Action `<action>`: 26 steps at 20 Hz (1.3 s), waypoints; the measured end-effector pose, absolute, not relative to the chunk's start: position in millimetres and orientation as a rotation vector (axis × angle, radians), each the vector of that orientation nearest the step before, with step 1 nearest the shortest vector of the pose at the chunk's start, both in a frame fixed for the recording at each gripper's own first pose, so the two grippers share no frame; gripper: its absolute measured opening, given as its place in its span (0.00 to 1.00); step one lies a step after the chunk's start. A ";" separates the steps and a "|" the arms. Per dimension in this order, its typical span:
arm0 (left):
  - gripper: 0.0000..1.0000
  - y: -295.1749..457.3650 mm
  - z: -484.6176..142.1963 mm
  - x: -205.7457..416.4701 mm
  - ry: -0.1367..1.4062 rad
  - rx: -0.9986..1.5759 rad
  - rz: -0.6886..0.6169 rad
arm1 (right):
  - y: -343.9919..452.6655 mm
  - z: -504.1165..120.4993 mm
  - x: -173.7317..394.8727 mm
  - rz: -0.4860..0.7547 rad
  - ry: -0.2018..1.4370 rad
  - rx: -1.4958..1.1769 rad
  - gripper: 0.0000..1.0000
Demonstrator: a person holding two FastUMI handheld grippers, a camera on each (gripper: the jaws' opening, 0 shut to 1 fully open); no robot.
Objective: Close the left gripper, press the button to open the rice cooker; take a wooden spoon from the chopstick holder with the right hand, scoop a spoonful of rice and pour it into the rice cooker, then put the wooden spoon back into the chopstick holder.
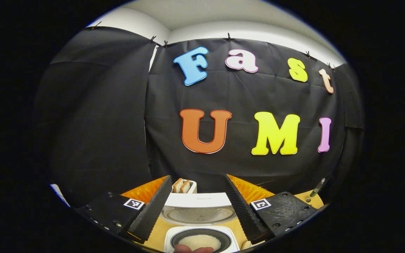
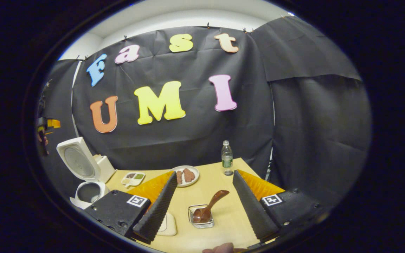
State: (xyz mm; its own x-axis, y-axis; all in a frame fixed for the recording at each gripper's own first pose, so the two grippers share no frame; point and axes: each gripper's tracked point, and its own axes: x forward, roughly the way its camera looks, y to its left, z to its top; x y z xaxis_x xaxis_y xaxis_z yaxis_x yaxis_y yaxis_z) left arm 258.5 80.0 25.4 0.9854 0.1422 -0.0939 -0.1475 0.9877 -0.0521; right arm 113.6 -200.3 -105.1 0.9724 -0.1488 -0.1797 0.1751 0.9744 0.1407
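In the left gripper view my left gripper (image 1: pixel 197 177) is open above the white rice cooker (image 1: pixel 202 232). Its lid (image 1: pixel 199 211) stands raised, and white rice (image 1: pixel 199 241) lies in the dark inner pot. In the right gripper view my right gripper (image 2: pixel 205 173) is open with nothing between its fingers. It hovers above the wooden spoon (image 2: pixel 212 202), which leans in a clear square chopstick holder (image 2: pixel 207 225) on the table. The same rice cooker (image 2: pixel 88 191) stands at the far left with its lid (image 2: pixel 77 160) up.
A toaster (image 1: pixel 185 186) holding bread slices stands behind the cooker. On the wooden table (image 2: pixel 223 218) are a plate of brown food (image 2: pixel 186 175), a small divided dish (image 2: pixel 133 178), a water bottle (image 2: pixel 227 158) and a pale dish (image 2: pixel 169 225) under my finger.
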 end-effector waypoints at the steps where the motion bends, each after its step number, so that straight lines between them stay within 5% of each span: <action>1: 0.94 81.5 21.9 267.5 0.105 -0.067 0.140 | -199.2 -107.2 108.1 -0.166 0.173 0.148 1.00; 13: 0.97 77.6 -47.3 319.0 0.374 -0.090 0.147 | -212.8 -118.9 60.5 -0.268 0.199 0.137 1.00; 26: 0.96 35.7 -116.9 176.0 0.633 -0.170 0.093 | -132.2 -119.3 91.7 -0.009 0.208 0.120 1.00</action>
State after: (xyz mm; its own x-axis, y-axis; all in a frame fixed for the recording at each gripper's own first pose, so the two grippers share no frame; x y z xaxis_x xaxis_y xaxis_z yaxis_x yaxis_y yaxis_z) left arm 176.0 35.7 -116.9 0.8027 0.0344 -0.5954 -0.1384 0.9818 -0.1298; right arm 91.7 -132.2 -119.3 0.9784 0.0033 -0.2066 0.0214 0.9928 0.1176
